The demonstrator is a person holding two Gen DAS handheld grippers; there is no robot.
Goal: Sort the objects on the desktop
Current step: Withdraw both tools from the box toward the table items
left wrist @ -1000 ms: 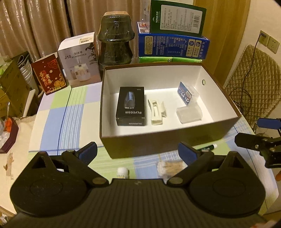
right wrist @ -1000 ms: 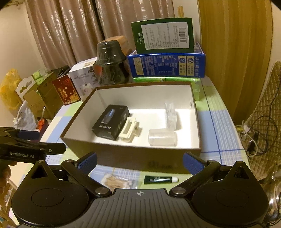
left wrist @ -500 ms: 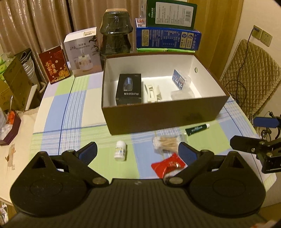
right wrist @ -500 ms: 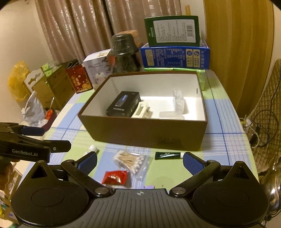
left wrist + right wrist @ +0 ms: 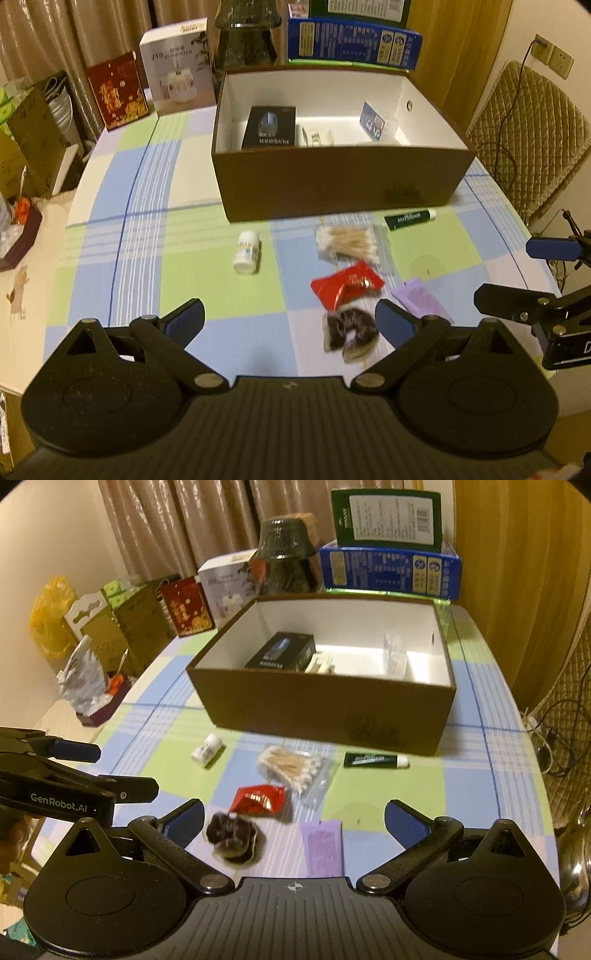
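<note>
A brown open box (image 5: pixel 343 177) (image 5: pixel 325 712) holds a black carton (image 5: pixel 269 127), a cream part and clear plastic cases. In front of it on the checked cloth lie a white bottle (image 5: pixel 246 252) (image 5: pixel 207 750), a bag of cotton swabs (image 5: pixel 349 240) (image 5: pixel 293 766), a dark green tube (image 5: pixel 408 219) (image 5: pixel 375 760), a red packet (image 5: pixel 347 283) (image 5: pixel 258 799), a dark hair tie (image 5: pixel 351 330) (image 5: pixel 232 836) and a purple packet (image 5: pixel 421 301) (image 5: pixel 321 845). My left gripper (image 5: pixel 290 321) and right gripper (image 5: pixel 293 819) are open and empty, held above the near table edge.
Boxes and a dark glass stack (image 5: pixel 245 33) stand behind the brown box. Cartons and bags (image 5: pixel 92 627) crowd the left side off the table. A quilted chair (image 5: pixel 524 122) stands at the right. Each gripper shows in the other's view (image 5: pixel 535 306) (image 5: pixel 66 779).
Both grippers have pulled back and up from the box. The loose items in front of the box have come into view.
</note>
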